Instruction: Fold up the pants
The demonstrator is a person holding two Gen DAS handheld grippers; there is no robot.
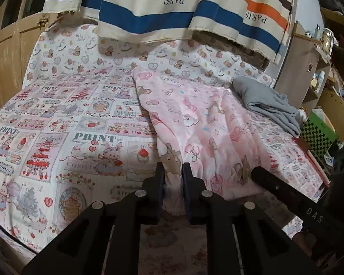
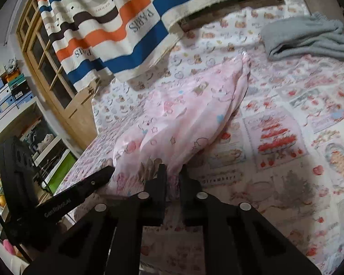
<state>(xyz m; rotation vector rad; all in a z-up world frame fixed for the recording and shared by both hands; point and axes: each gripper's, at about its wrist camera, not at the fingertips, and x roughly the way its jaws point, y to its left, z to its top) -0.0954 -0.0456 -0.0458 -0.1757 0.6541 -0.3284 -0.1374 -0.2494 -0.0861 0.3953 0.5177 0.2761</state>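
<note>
Gripping pink cartoon-print fabric pants (image 1: 195, 123) at near hem, left tool (image 1: 173, 171) and right tool (image 2: 173, 171) both clamped; I lift evenly, keeping edge taut over patterned bed (image 1: 57, 126).

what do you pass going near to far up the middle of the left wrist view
left gripper shut on the pink pants → bear-print sheet → striped paris cloth hanging above

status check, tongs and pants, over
Left tongs and right tongs both clamped on pink pants' near edge. Pants flat on bed. Grey garment beyond, clear.
</note>
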